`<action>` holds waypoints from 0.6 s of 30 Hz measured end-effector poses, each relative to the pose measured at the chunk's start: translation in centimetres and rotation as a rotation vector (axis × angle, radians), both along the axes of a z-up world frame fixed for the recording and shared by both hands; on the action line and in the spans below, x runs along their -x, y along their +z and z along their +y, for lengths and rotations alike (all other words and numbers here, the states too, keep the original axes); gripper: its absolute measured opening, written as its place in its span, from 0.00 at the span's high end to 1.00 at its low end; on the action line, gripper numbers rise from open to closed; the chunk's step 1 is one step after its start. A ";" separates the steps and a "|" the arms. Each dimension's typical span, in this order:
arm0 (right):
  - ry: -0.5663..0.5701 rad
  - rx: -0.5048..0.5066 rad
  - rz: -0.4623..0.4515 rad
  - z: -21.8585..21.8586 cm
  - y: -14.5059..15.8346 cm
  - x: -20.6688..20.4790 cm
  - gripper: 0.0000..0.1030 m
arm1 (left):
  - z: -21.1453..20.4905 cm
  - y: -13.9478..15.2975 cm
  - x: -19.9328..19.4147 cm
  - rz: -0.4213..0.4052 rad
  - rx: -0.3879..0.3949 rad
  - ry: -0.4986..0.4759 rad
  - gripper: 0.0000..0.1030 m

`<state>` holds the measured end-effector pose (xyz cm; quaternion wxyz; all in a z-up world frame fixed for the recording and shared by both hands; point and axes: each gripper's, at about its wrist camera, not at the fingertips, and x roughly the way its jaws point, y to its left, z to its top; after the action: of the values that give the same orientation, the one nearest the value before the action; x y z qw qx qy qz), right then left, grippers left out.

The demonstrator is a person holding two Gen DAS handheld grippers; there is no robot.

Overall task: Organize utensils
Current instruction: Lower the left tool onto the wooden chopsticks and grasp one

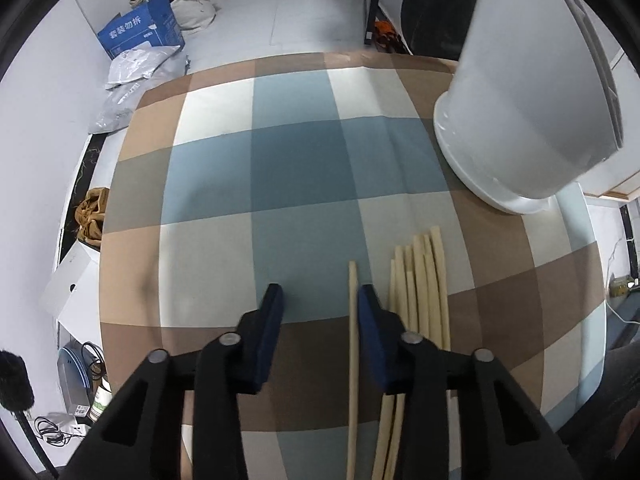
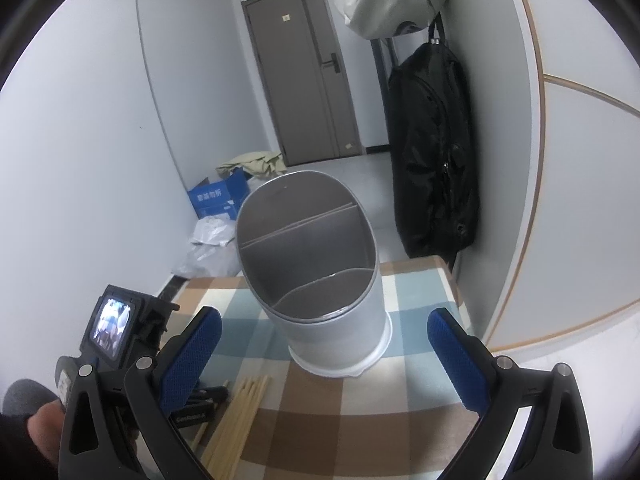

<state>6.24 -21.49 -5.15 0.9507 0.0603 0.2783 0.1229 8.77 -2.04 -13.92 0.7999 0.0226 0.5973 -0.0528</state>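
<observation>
So the left gripper (image 1: pixel 320 294) hangs low over the checkered tablecloth (image 1: pixel 304 168), fingers spread with nothing between them except one loose chopstick (image 1: pixel 352 332) lying on the cloth in the gap, close to the right-hand finger. The rest of the chopstick bundle (image 1: pixel 424 280) lies just beside it, toward 3 o'clock. The white utensil holder (image 1: pixel 528 92) stands upright at about 1 o'clock. The right gripper (image 2: pixel 324 330) is wide open too, holding nothing, looking down into the holder's divided compartments (image 2: pixel 308 248).
</observation>
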 end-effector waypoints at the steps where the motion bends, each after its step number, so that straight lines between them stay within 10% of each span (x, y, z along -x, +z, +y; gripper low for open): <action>1: 0.001 0.003 0.000 0.0 0.0 0.0 0.00 | -0.1 -0.1 0.1 0.000 0.002 -0.007 0.80; 11: 0.076 0.036 0.041 1.4 -0.9 -0.2 0.01 | 1.1 -0.1 -1.6 0.025 0.091 0.016 0.99; 18: 0.165 0.019 0.198 3.3 -3.2 -0.4 0.22 | 4.7 2.8 -1.2 -0.100 0.213 0.135 0.99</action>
<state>6.60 -18.22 -8.32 0.9057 0.0402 0.3761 0.1916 10.01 2.70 -11.09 0.8282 -0.1003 0.5480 -0.0608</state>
